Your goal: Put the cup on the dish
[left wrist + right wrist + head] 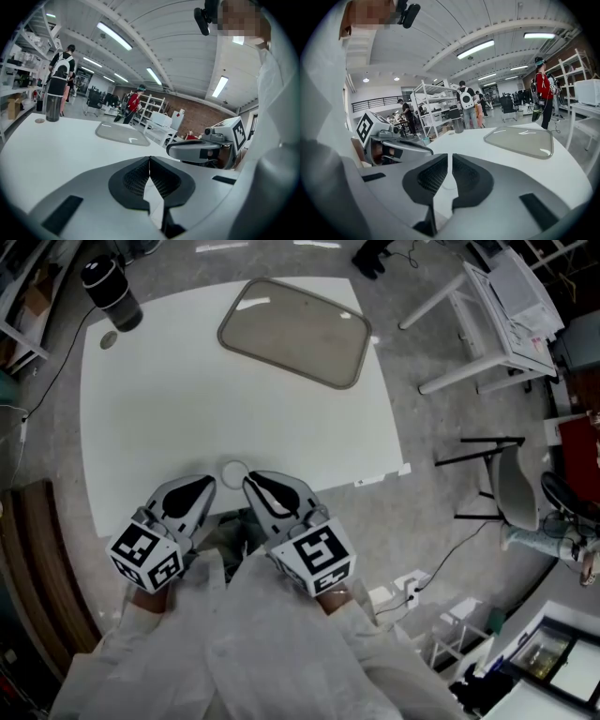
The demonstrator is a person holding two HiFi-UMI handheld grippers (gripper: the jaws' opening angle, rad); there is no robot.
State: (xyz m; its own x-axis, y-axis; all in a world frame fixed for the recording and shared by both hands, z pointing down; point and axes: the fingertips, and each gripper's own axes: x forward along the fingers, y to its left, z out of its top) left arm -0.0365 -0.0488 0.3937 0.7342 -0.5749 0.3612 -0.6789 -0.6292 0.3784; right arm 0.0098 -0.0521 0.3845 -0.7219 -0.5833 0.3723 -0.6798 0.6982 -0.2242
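Note:
The cup (112, 294), a tall dark tumbler, stands upright at the table's far left corner; it also shows in the left gripper view (52, 101) and the right gripper view (458, 125). The dish (295, 331), a flat grey rounded tray, lies empty at the far middle of the white table (169, 418) and appears as a tray (123, 133) (522, 139) in both gripper views. My left gripper (202, 486) (149, 161) and right gripper (255, 482) (451, 159) rest side by side at the near edge, both shut with nothing held, far from cup and dish.
A small round disc (109, 338) lies beside the cup. A small white round thing (233, 472) sits between the two gripper tips. White tables and a chair (511, 488) stand to the right of the table. People walk among shelves in the background.

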